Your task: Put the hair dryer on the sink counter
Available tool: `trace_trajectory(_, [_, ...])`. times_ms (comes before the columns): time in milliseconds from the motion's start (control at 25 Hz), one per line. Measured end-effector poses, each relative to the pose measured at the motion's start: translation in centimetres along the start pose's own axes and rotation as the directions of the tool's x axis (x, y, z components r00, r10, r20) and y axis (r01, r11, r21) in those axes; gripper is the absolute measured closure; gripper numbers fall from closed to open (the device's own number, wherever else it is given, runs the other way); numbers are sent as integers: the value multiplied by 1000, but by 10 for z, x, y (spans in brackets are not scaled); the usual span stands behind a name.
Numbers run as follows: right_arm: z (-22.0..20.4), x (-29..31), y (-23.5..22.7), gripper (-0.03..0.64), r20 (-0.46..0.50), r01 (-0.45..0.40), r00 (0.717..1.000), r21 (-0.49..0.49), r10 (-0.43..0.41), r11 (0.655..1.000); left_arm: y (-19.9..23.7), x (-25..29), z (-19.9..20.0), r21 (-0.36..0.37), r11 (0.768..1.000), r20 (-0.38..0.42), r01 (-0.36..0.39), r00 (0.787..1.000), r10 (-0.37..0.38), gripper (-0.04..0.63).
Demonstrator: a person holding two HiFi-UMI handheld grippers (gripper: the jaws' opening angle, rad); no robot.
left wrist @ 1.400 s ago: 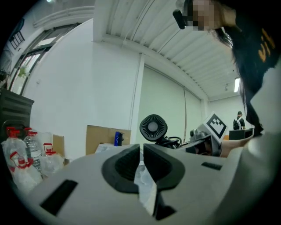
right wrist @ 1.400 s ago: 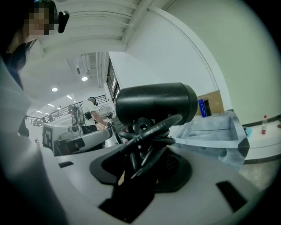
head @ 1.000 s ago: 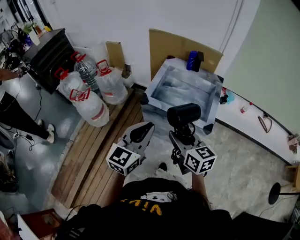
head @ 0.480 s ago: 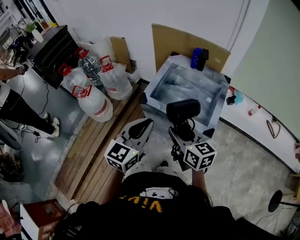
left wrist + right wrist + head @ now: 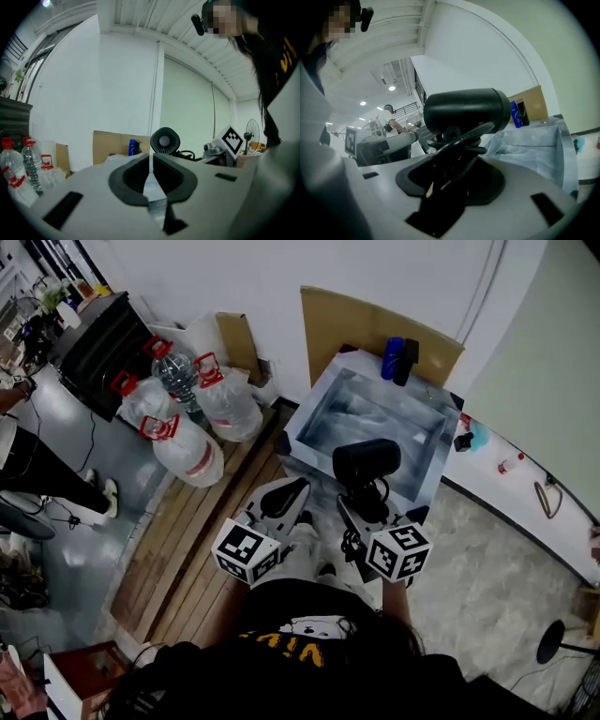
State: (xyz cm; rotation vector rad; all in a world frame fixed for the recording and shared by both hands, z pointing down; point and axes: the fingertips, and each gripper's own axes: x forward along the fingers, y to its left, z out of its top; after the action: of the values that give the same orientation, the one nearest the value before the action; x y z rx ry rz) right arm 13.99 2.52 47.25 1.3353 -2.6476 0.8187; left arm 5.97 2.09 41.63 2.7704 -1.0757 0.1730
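Note:
The black hair dryer (image 5: 367,465) is upright in my right gripper (image 5: 367,513), which is shut on its handle and coiled cord just in front of the sink. In the right gripper view the dryer's barrel (image 5: 464,110) lies across the top of the right gripper (image 5: 457,145). The plastic-covered sink (image 5: 314,396) sits on a small counter against the wall. My left gripper (image 5: 281,501) hangs beside the right one, left of the dryer, shut on nothing. In the left gripper view the left gripper (image 5: 151,161) has its pads touching, and the dryer's rear grille (image 5: 164,140) shows beyond it.
A blue bottle (image 5: 393,357) and a dark bottle stand at the sink's back edge, before a cardboard sheet (image 5: 375,320). Large water jugs (image 5: 183,423) and a black cabinet (image 5: 98,343) are at the left. Wooden planks (image 5: 187,540) cover the floor there. A person's legs (image 5: 37,479) show at far left.
The head view has shifted slightly, and the sink sits a little nearer the grippers. The right gripper still holds the hair dryer; the left gripper stays beside it.

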Motion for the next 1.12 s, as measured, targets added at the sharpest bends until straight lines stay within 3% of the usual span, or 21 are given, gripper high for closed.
trace_trajectory(120, [7,15,-11,448,-5,13,1000,-6,-13,1000,18,17,8,1,1000,36,7,999,-7,566])
trace_trajectory(680, [70,142,-77,448,-52,116,992,-33,-117,993,129,105,36,52,987,37,152,987,-154,566])
trace_trajectory(1120, [98,241,-165,448,-158,225,959,-83,-236,971,198,137,41,45,971,33,233,972,-234,566])
